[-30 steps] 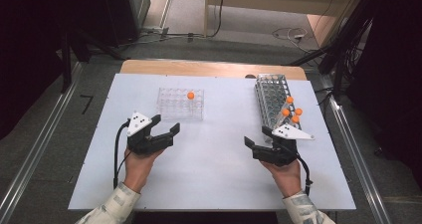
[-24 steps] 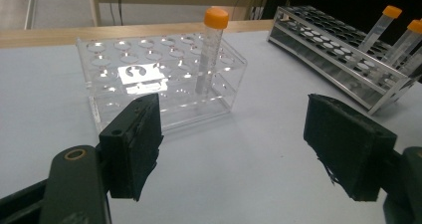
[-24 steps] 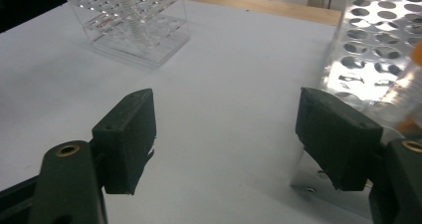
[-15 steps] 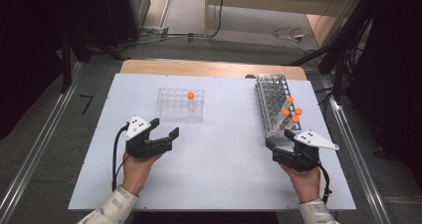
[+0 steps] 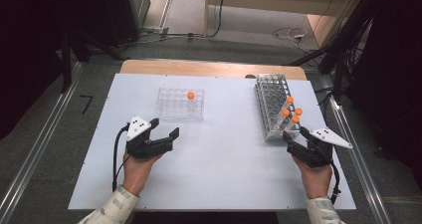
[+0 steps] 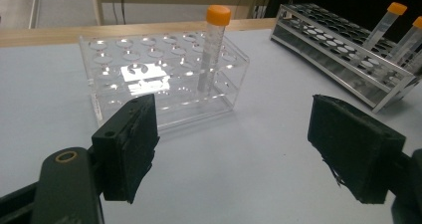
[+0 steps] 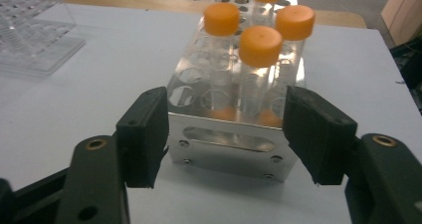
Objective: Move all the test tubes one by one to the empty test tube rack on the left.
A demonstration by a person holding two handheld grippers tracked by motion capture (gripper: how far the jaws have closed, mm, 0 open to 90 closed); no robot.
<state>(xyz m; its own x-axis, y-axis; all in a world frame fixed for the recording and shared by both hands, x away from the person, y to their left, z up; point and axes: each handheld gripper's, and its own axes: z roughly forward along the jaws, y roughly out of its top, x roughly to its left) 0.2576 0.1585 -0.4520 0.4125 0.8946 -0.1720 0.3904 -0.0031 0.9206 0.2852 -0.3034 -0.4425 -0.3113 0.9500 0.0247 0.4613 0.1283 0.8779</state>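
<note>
— Right gripper view first: how does the right gripper [image 7: 226,134] stand?

— Jaws apart and empty, just closing in a little. The near end of the metal tube rack [image 7: 234,139] sits right in front of them, with four orange-capped tubes [image 7: 261,47] standing in its nearest holes. From above, that gripper [image 5: 297,143] is near the bench's right edge, just short of the rack's near end [image 5: 272,109], and I can't tell whether a jaw touches it.

— And the left gripper [image 5: 163,134]?

— Wide and empty, jaws just opening slightly. It hovers over the left half of the bench [image 5: 224,174], a little short of the clear plastic rack [image 5: 180,104], which holds one orange-capped tube [image 6: 213,45] near its right end.

— Room to move?

— Bare white surface between the two hands and along the near edge. The metal rack runs close to the right edge, toward the far right corner.

— Any writing?

— None that I can read on the racks, tubes or grippers.
</note>
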